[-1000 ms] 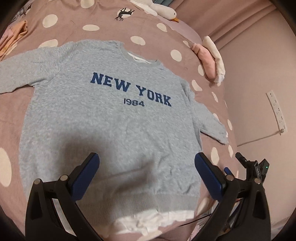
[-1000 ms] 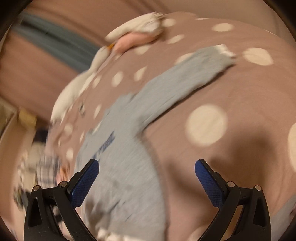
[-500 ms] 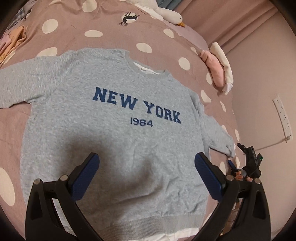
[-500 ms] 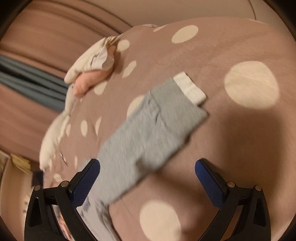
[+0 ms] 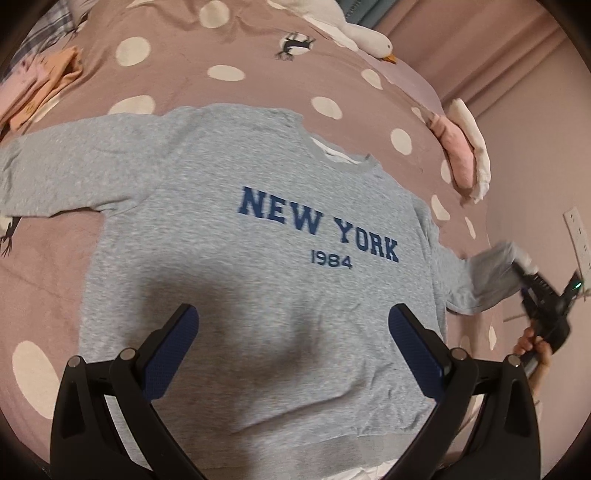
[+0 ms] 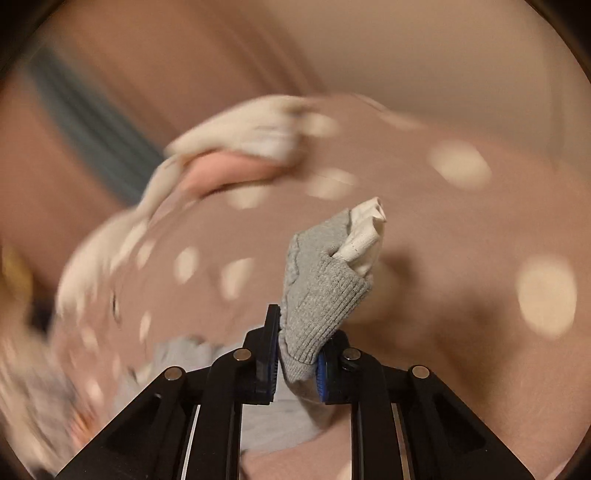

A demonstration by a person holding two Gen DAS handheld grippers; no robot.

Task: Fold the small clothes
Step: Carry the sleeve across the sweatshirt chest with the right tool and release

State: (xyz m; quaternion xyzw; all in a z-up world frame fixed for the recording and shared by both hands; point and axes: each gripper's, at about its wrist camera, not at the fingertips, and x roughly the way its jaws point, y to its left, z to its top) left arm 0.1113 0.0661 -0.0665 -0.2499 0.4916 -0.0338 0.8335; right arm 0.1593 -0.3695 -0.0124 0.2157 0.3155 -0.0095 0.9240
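Sweatshirt (image 5: 229,258) on dotted bedspread (image 5: 258,48)

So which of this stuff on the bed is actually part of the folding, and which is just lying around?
Part of the job:
grey sweatshirt
its sleeve cuff, clamped in the right tool
left tool, open above the sweatshirt

Just lying about:
goose plush
pink and cream bundle
orange cloth
wall socket

Sweatshirt (image 5: 258,288) hem (bottom edge) cut off; bedspread (image 6: 424,206) motion-blurred.
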